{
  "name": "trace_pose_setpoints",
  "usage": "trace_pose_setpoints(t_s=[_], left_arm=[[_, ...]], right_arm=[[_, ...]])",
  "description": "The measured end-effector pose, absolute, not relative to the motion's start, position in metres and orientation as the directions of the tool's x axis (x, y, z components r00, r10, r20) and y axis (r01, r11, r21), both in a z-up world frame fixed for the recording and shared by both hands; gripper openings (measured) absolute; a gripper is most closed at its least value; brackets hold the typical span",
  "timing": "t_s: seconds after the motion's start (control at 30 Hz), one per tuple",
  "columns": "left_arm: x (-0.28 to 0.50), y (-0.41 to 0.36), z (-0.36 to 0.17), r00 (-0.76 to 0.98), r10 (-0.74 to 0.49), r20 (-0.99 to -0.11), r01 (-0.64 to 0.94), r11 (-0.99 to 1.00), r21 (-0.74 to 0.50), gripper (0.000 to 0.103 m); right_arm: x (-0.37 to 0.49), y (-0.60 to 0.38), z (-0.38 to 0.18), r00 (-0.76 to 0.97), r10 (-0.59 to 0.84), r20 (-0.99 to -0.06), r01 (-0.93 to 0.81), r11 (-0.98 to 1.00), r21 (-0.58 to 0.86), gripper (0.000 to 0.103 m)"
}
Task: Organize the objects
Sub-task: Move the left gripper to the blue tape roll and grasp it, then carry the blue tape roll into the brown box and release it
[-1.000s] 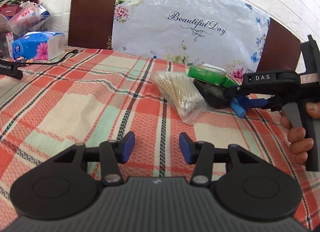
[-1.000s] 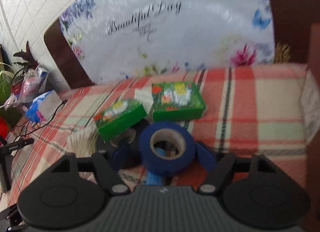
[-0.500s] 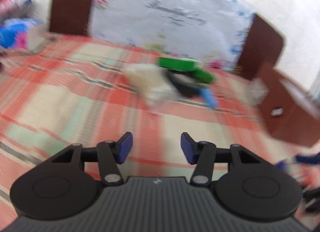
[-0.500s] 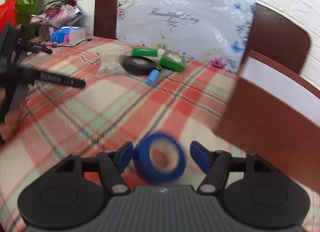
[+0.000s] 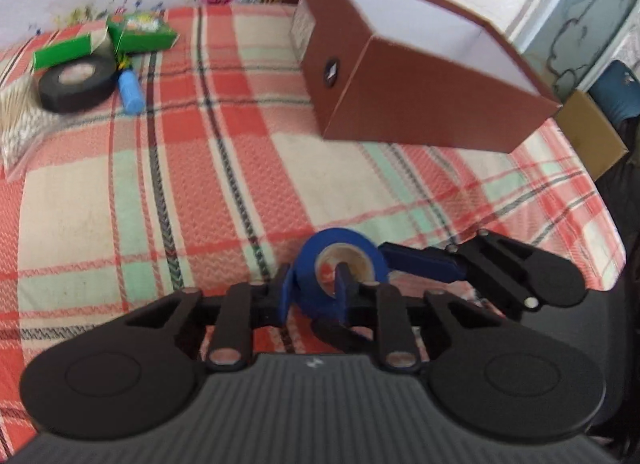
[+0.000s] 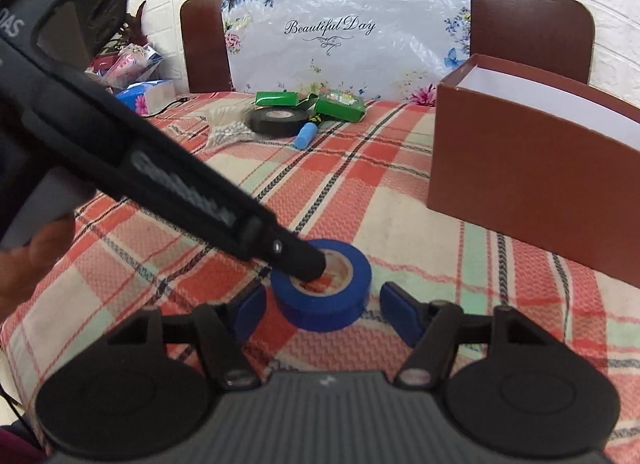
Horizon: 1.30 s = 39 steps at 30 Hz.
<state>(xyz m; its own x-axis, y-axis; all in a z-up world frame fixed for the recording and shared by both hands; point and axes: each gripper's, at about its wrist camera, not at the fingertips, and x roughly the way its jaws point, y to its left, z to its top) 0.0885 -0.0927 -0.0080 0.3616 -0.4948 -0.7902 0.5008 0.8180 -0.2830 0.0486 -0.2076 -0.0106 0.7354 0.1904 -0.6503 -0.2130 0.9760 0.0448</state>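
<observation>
A blue tape roll [image 6: 322,296] lies flat on the plaid cloth near the front edge. My left gripper [image 5: 312,294] is shut on the roll's wall [image 5: 304,264], one finger inside the core and one outside. My right gripper [image 6: 322,314] is open, its blue pads either side of the roll and apart from it; it also shows in the left wrist view [image 5: 420,262]. An open brown box [image 6: 532,156] with a white inside stands to the right.
At the far side lie a black tape roll [image 6: 278,121], two green boxes [image 6: 340,104], a light blue tube [image 6: 305,135] and a bag of cotton swabs [image 6: 228,130]. A tissue pack [image 6: 146,94] sits far left. A cardboard box [image 5: 590,132] stands beyond the right edge.
The right gripper carried the blue roll from the far pile to the front, set it down and opened. The left gripper swung right and closed on the roll's wall.
</observation>
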Motion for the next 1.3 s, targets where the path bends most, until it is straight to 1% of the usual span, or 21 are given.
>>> trace_pose_setpoints(t_s=[0.07, 0.17, 0.27, 0.37, 0.47, 0.53, 0.67, 0.73, 0.83, 0.9, 0.93, 1.03, 1.2, 1.3], left_arm=[[0.092, -0.091, -0.012, 0.364, -0.494, -0.790, 0.471, 0.829, -0.302, 0.024], [0.090, -0.100, 0.009, 0.382, -0.489, -0.785, 0.486, 0.828, -0.279, 0.023], [0.091, -0.123, 0.052, 0.431, -0.533, -0.728, 0.550, 0.795, -0.255, 0.023], [0.103, -0.161, 0.090, 0.467, -0.587, -0.661, 0.614, 0.754, -0.234, 0.023], [0.122, -0.213, 0.111, 0.459, -0.639, -0.617, 0.679, 0.700, -0.221, 0.023], [0.138, -0.247, 0.113, 0.454, -0.652, -0.607, 0.702, 0.682, -0.207, 0.023], [0.169, -0.296, 0.094, 0.408, -0.662, -0.629, 0.705, 0.666, -0.244, 0.023], [0.178, -0.306, 0.082, 0.392, -0.660, -0.640, 0.688, 0.673, -0.272, 0.023], [0.188, -0.314, 0.064, 0.369, -0.646, -0.668, 0.662, 0.687, -0.299, 0.023], [0.188, -0.310, 0.061, 0.394, -0.625, -0.674, 0.645, 0.710, -0.282, 0.024], [0.189, -0.305, 0.061, 0.402, -0.621, -0.673, 0.639, 0.716, -0.279, 0.024], [0.185, -0.286, 0.072, 0.426, -0.632, -0.648, 0.626, 0.723, -0.293, 0.025], [0.156, -0.253, 0.090, 0.519, -0.599, -0.609, 0.628, 0.751, -0.204, 0.026], [0.138, -0.230, 0.092, 0.552, -0.567, -0.612, 0.611, 0.774, -0.167, 0.028]], right_arm=[[0.053, -0.208, -0.016, 0.727, 0.203, -0.656, -0.217, 0.974, 0.061, 0.060], [0.048, -0.205, -0.012, 0.753, 0.183, -0.632, -0.221, 0.975, 0.020, 0.060], [0.037, -0.212, 0.014, 0.835, 0.116, -0.538, -0.193, 0.977, -0.089, 0.060], [0.042, -0.246, 0.047, 0.895, 0.050, -0.443, -0.112, 0.987, -0.117, 0.060], [0.060, -0.290, 0.071, 0.921, -0.054, -0.386, -0.005, 0.989, -0.149, 0.060], [0.079, -0.322, 0.078, 0.916, -0.107, -0.387, 0.054, 0.988, -0.144, 0.059], [0.121, -0.383, 0.069, 0.876, -0.124, -0.466, 0.112, 0.992, -0.053, 0.059], [0.137, -0.400, 0.059, 0.855, -0.126, -0.503, 0.125, 0.992, -0.035, 0.059], [0.156, -0.410, 0.042, 0.823, -0.132, -0.553, 0.124, 0.991, -0.052, 0.060], [0.159, -0.413, 0.034, 0.818, -0.120, -0.563, 0.117, 0.992, -0.042, 0.064], [0.156, -0.414, 0.033, 0.826, -0.120, -0.551, 0.126, 0.992, -0.027, 0.064], [0.138, -0.412, 0.037, 0.852, -0.131, -0.507, 0.157, 0.988, 0.008, 0.061], [0.089, -0.397, 0.049, 0.898, -0.154, -0.413, 0.203, 0.976, 0.076, 0.061], [0.071, -0.385, 0.055, 0.913, -0.149, -0.379, 0.211, 0.969, 0.128, 0.062]])
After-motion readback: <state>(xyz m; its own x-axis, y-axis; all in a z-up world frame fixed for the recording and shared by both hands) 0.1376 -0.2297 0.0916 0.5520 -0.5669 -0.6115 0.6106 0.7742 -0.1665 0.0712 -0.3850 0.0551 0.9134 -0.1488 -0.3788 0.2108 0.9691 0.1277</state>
